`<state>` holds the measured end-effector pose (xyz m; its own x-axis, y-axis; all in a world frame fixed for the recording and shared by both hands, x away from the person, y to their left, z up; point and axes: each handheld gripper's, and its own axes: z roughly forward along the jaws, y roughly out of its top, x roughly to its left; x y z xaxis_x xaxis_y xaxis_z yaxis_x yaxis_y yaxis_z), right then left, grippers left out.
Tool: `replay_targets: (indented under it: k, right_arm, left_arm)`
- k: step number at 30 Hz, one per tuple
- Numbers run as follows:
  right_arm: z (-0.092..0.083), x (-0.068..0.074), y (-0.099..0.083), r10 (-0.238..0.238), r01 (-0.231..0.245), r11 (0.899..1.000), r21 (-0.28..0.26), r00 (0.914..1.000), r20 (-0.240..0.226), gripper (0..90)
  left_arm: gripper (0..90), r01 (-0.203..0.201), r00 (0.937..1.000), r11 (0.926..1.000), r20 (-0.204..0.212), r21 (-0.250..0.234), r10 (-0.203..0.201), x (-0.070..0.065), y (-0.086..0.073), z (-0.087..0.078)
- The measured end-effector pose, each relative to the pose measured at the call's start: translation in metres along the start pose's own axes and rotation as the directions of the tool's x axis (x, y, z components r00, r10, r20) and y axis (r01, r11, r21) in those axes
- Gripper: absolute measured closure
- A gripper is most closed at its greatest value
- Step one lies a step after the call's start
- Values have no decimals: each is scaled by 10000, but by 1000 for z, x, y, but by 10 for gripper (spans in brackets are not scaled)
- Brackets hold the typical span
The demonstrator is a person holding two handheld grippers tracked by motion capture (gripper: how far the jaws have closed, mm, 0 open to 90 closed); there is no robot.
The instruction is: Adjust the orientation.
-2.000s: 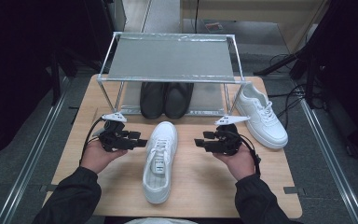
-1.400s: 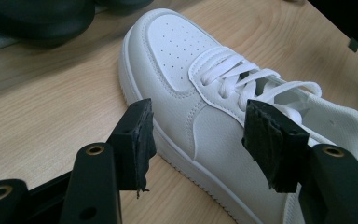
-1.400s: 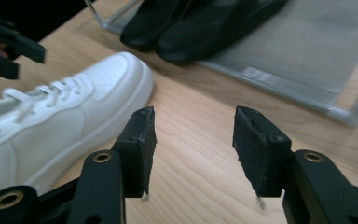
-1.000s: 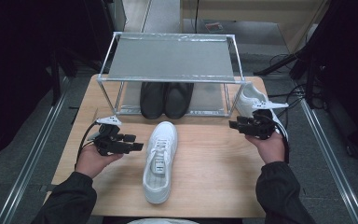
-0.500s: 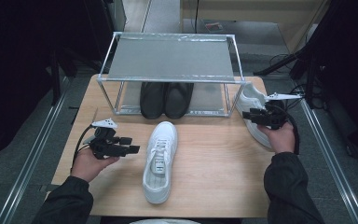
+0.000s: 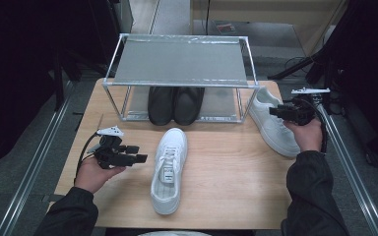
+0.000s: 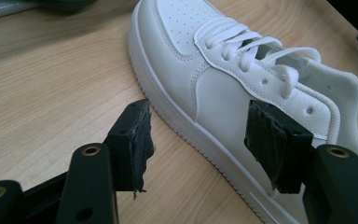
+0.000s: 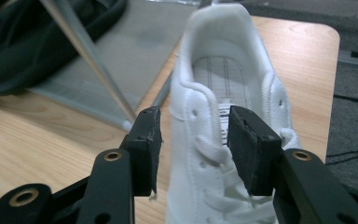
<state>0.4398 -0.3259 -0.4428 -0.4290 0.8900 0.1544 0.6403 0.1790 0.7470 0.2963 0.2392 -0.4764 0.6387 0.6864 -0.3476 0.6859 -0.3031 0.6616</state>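
Moved: right gripper (image 6: 274, 111) has swung out from mid-tabletop to the far right edge, now at the right sneaker (image 6: 271, 124); left gripper (image 6: 139, 158) has eased a bit left, off the centre sneaker (image 6: 169, 169). Both shoes lie where they were.
Left gripper: fingers (image 7: 131, 142) released, nothing between them, aimed at centre sneaker's side from just beside it.
Centre sneaker: white, mid tabletop (image 6: 226, 167), toe toward the rack (image 6: 179, 64).
Black shoes (image 6: 174, 104): pair on rack's lower shelf, untouched.
Right sneaker: right of rack, near tabletop edge.
Right gripper: fingers (image 8: 147, 149) half apart, straddling the lace area; whether the pads press it, can't tell.
Handling: light, smooth leather-like upper, prob. a bit slick; collar soft, sole stiff. Best hold: collar wall or tongue/lace zone.
Views: right gripper view shows insole and rack leg (image 8: 91, 60) close by; high view gives overall layout. Left gripper view shows stitching, eyelets.
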Motion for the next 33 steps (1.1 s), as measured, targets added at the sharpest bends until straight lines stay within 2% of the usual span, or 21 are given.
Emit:
replay_targets:
  k: [2,7,10,11,16,19,21,25,33]
  right_arm:
    - [8,-3,-1,78,-80,9999,120,9999,152,557]
    - [28,-4,-4,197,-204,9981,589,9997,114,560]
    - [40,-1,-8,38,-47,9934,1143,10000,81,568]
    - [43,1,-9,-84,77,9947,1025,9999,69,586]
    - [43,-3,-11,569,-553,9951,818,9982,-169,681]
    - [39,-4,-8,878,-851,9916,979,9958,-244,751]
    - [37,-3,-7,891,-867,9910,1024,9958,-186,775]
    - [33,-2,-6,879,-901,9917,919,9957,279,811]
    - [19,2,-5,1079,-1099,9894,949,9938,263,834]
  left_arm:
    - [406,44,10000,10000,29,1,-44,0,1,1]
    - [403,-90,10000,9998,5,154,90,-3,0,4]
    - [403,-85,10000,9999,4,131,85,-2,0,3]
    - [404,-78,10000,9999,-7,112,78,-2,0,3]
    - [404,-57,10000,9999,-17,122,57,-2,0,2]
    - [404,-105,9999,9999,-11,88,105,-2,0,2]
    - [403,-90,10000,9999,19,76,90,-2,0,2]
    - [399,-66,10000,10000,-49,47,66,-1,0,2]
    - [396,-77,10000,9999,-15,-145,76,0,1,-1]
